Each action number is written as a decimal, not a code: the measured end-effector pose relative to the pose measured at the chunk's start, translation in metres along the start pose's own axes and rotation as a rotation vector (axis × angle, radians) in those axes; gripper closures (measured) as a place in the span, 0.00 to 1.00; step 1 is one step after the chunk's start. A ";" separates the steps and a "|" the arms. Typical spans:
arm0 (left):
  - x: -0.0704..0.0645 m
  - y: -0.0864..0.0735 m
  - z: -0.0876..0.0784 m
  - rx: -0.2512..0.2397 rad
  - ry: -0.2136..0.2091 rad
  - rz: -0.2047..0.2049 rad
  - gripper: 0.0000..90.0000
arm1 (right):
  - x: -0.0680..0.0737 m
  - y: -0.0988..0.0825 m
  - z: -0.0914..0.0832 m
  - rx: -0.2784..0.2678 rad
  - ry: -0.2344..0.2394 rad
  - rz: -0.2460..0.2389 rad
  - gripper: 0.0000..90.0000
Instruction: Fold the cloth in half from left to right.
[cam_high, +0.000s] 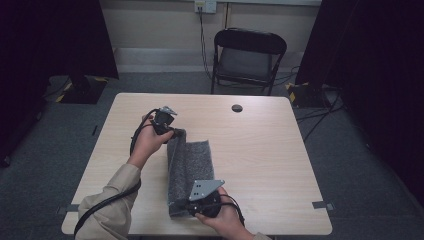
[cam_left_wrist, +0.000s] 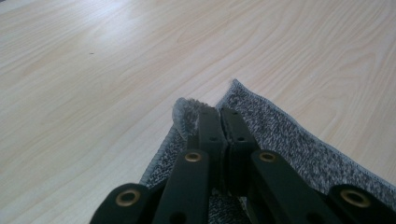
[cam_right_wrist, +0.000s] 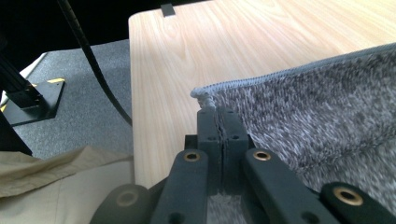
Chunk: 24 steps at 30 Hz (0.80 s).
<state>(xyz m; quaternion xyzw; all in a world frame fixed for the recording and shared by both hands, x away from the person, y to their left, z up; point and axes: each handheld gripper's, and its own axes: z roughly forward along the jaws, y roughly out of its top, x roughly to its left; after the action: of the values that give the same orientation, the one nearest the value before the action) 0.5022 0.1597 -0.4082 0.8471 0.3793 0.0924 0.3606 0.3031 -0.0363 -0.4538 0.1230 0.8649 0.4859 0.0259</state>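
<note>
On the pale wooden table, both grippers are pinching corners of a grey fuzzy towel, left gripper and right gripper; its fold is only half done.

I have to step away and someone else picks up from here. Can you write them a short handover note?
Left gripper: shut on the far corner of the grey towel.
Right gripper: shut on the near corner of the same edge.
Towel: on the wooden table, its left edge lifted and carried partway over the rest.
Done: both corners gripped, fold begun.
Left: probably lay the raised edge down across the flat part, then release.
</note>
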 end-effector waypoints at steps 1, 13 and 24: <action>-0.001 0.001 0.002 0.003 -0.001 0.002 0.98 | 0.000 -0.002 -0.001 0.000 0.000 0.002 1.00; -0.014 0.011 0.025 0.017 -0.021 0.021 0.98 | -0.004 -0.014 -0.013 -0.008 -0.011 0.022 1.00; -0.021 0.015 0.041 0.029 -0.023 0.025 0.97 | -0.007 -0.024 -0.020 -0.005 -0.025 0.045 0.99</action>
<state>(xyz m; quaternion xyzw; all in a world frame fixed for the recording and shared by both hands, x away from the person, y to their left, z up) 0.5137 0.1154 -0.4250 0.8579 0.3656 0.0815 0.3516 0.3022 -0.0671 -0.4642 0.1482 0.8603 0.4870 0.0262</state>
